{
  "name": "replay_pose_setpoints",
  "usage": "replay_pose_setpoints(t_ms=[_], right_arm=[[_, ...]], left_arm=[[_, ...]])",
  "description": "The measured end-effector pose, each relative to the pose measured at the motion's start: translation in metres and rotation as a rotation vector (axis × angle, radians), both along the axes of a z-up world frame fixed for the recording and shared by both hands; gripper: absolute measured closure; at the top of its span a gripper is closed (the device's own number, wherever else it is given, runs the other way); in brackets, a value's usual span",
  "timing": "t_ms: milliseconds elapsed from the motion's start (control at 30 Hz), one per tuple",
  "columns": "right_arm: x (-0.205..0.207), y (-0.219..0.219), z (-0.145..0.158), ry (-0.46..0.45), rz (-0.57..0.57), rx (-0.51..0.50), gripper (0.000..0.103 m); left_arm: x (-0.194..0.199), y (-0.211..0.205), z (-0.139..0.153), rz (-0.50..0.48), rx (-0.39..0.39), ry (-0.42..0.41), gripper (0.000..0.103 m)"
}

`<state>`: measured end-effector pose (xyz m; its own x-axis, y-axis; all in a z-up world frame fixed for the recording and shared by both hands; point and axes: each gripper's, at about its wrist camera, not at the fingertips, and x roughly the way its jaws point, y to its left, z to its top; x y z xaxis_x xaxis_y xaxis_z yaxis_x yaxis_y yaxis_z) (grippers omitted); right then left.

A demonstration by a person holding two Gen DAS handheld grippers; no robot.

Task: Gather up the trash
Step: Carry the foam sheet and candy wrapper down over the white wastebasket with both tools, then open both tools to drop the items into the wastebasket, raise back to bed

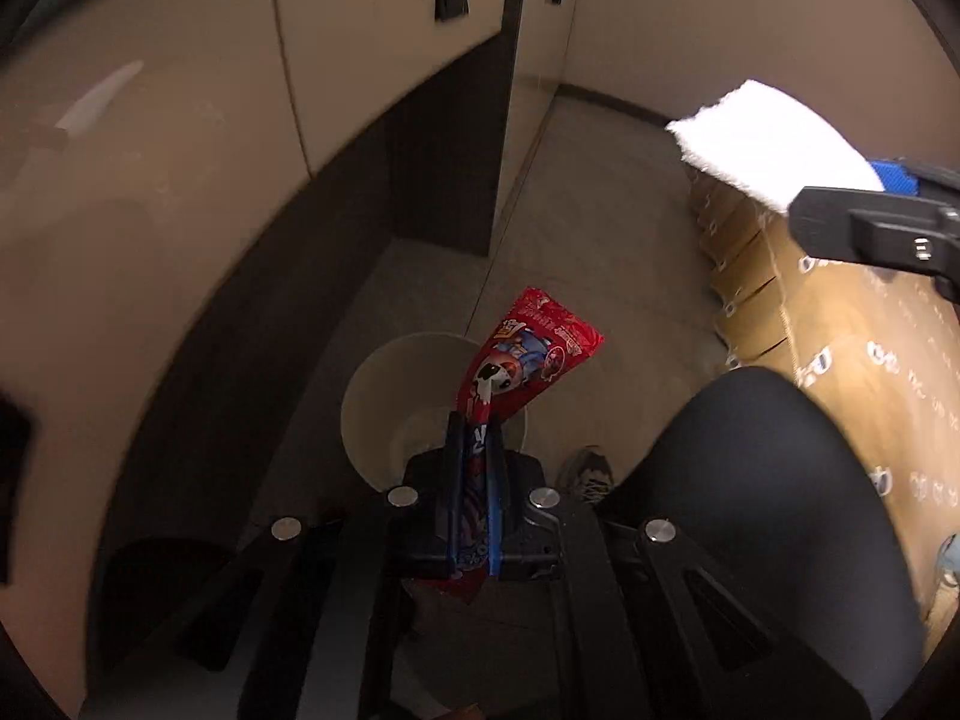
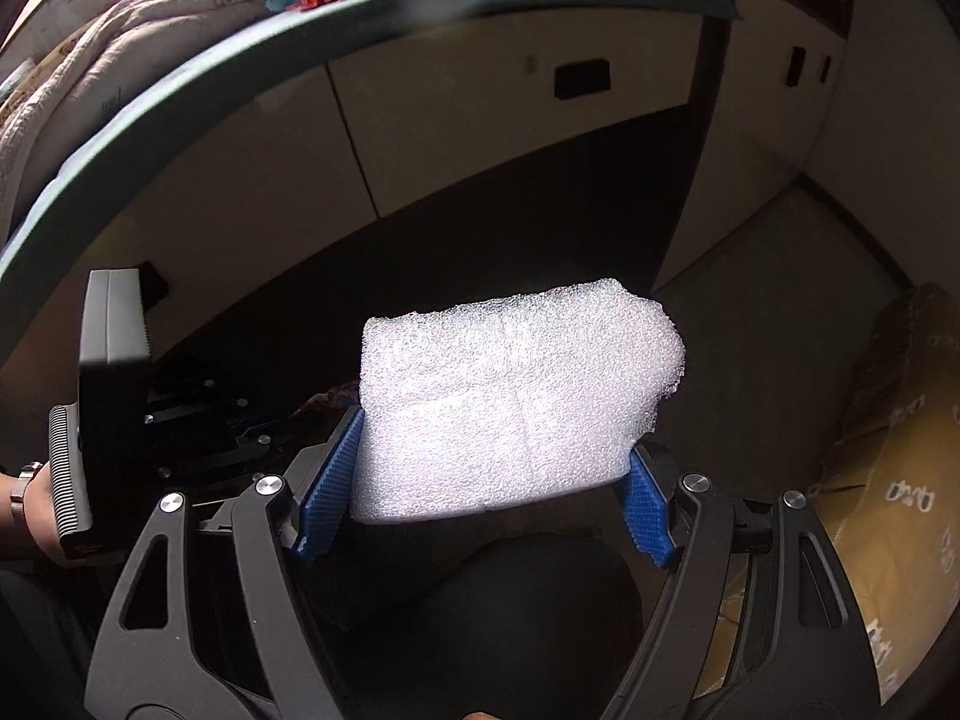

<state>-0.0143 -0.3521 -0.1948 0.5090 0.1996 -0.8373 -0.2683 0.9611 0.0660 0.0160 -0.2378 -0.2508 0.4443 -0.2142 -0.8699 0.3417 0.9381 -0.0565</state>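
My left gripper [image 1: 474,426] is shut on a red snack wrapper [image 1: 528,354], which sticks up from between the jaws. It hangs above a round pale waste bin [image 1: 384,402] on the floor. My right gripper [image 2: 495,450] is shut on a white foam sheet [image 2: 516,396], held between its blue pads [image 2: 333,480]. The foam sheet [image 1: 768,138] and the right gripper also show at the upper right of the left wrist view, away from the bin. The left gripper's body [image 2: 114,396] shows at the left of the right wrist view.
Cream cabinet doors [image 1: 180,180] with a dark recess below run along the left. Cardboard boxes [image 1: 870,360] stand at the right. A black rounded chair seat [image 1: 762,480] sits low right. A shoe [image 1: 588,474] lies on the floor by the bin. A green-edged table [image 2: 180,78] is overhead.
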Motion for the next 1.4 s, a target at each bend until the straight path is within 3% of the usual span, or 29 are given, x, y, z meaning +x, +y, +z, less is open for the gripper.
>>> replay_pose_setpoints(t_ms=[233,333,367,400,500,533,633,700,867,967,1033,1067,1233,1400], right_arm=[[0.049,-0.003,-0.052,0.092,-0.002,-0.013,0.031],[0.071,-0.006,-0.065,0.116,-0.011,-0.010,0.031],[0.077,-0.007,-0.068,0.122,-0.012,-0.009,0.031],[0.083,-0.008,-0.071,0.128,-0.013,-0.010,0.031],[0.098,-0.008,-0.081,0.148,-0.008,-0.015,0.031],[0.100,-0.008,-0.084,0.154,-0.003,-0.017,0.031],[0.109,-0.003,-0.099,0.183,0.015,-0.025,0.031],[0.112,0.006,-0.108,0.201,0.032,-0.030,0.031],[0.116,0.034,-0.133,0.247,0.094,-0.051,0.030],[0.115,0.045,-0.144,0.246,0.136,-0.089,0.022],[0.116,0.049,-0.142,0.219,0.129,-0.104,0.006],[0.114,0.050,-0.138,0.210,0.118,-0.103,0.005],[0.120,0.037,-0.120,0.210,0.061,-0.064,0.005],[0.113,0.022,-0.087,0.155,0.009,-0.053,0.005]], left_arm=[[0.049,-0.003,-0.073,0.014,0.027,0.087,0.096],[0.065,-0.005,-0.092,0.015,0.029,0.121,0.075],[0.067,-0.006,-0.095,0.013,0.028,0.129,0.063],[0.071,-0.006,-0.097,0.016,0.028,0.129,0.043],[0.074,0.000,-0.095,0.045,0.035,0.113,0.015],[0.071,0.003,-0.095,0.048,0.039,0.114,0.012],[0.064,0.012,-0.089,0.048,0.051,0.116,0.012],[0.059,0.014,-0.079,0.024,0.063,0.105,0.006],[0.034,0.015,-0.048,-0.035,0.084,0.025,0.006],[0.024,0.024,-0.040,-0.031,0.077,0.027,0.006],[0.021,0.029,-0.037,-0.018,0.067,0.031,0.006],[0.020,0.032,-0.035,-0.012,0.066,0.029,0.006],[0.015,0.035,-0.028,-0.002,0.074,0.014,0.006],[0.002,0.026,-0.008,-0.029,0.072,-0.029,0.006]])
